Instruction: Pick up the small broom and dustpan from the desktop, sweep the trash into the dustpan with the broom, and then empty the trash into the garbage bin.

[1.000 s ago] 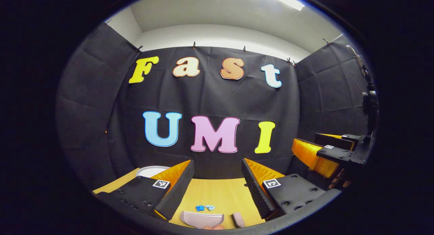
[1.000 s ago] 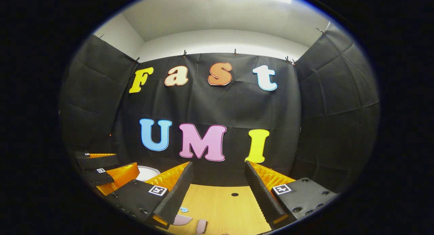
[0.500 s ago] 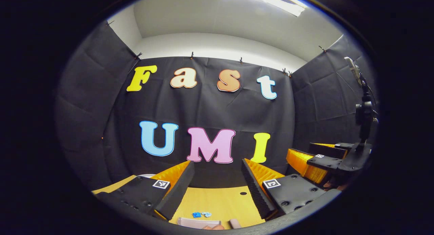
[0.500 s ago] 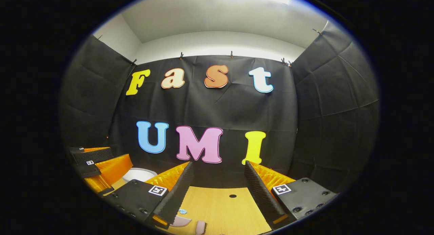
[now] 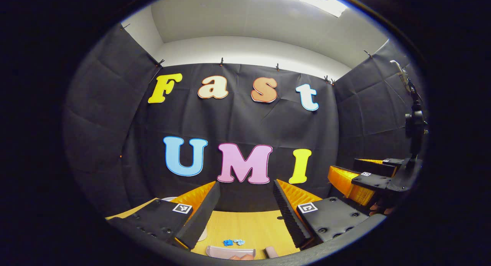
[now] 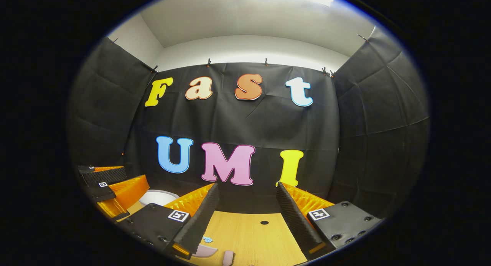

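Wooden desktop: dustpan, trash lie just below the left gripper; both grippers wide, empty.

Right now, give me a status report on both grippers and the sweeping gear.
Left gripper open, holding nothing. Right gripper open, holding nothing. Dustpan, broom and blue trash on the desktop, untouched. Nothing in the way.

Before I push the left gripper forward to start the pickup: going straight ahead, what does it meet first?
Probably the booth's black cloth wall. The left gripper is open and points level above the desk, so it would likely pass over the blue trash and dustpan.
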`<state>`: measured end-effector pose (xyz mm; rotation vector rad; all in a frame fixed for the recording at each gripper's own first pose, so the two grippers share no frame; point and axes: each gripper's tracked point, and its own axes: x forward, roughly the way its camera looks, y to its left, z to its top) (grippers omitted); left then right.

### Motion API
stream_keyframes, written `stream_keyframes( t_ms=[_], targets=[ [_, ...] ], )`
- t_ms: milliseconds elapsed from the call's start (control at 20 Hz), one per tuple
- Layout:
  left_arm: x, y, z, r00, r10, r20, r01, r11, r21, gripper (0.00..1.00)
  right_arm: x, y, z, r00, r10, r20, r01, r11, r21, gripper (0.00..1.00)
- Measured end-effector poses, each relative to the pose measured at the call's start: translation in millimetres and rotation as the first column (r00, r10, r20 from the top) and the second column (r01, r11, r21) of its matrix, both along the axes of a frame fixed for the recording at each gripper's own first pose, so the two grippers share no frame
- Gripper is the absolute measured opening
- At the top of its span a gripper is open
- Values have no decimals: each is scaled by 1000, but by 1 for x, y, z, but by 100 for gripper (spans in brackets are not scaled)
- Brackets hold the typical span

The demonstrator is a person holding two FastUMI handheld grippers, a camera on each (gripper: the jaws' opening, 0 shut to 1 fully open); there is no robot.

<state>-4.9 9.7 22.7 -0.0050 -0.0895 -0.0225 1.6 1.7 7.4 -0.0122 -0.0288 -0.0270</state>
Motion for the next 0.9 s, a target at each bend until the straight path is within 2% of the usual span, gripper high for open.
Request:
stream_keyframes(
  t_ms=[50, 100, 150, 300, 350, 400, 450, 500, 900],
  targets=[
    [0, 0, -2, 1000, -2, -5, 2, 1000, -1, 82, 1, 0, 0, 1000, -1, -1, 1, 1000, 0, 96],
    [-1, -1, -5, 1000, -7, -13, 7, 1000, 0, 82, 1, 0, 1, 1000, -3, -1, 3, 1000, 0, 92],
    [-1, -3, -7, 1000, -15, -19, 15, 1000, 2, 82, 2, 1, 1, 1000, -4, -2, 4, 1000, -1, 96],
    [-3, -3, -7, 1000, -20, -20, 20, 1000, 8, 81, 3, 2, -3, 1000, -10, -11, 10, 1000, -9, 96],
    [-3, -1, -9, 1000, -17, -19, 17, 1000, 7, 81, 3, 2, -4, 1000, -12, -16, 12, 1000, -12, 92],
    [-3, 0, -8, 1000, -14, -18, 14, 1000, 4, 84, 3, 3, -6, 1000, -10, -21, 10, 1000, -11, 96],
    [-2, 1, -11, 1000, -11, -22, 11, 1000, -2, 81, 4, 5, -6, 1000, -10, -24, 10, 1000, -8, 92],
    [-3, 1, -13, 999, -10, -32, 10, 1000, -7, 81, 4, 5, -7, 1000, -11, -24, 10, 1000, -6, 91],
    [-7, 21, -27, 995, 19, -95, -20, 1000, -5, 81, 6, 24, -17, 999, 6, -47, -6, 1000, -5, 92]
  ],
)
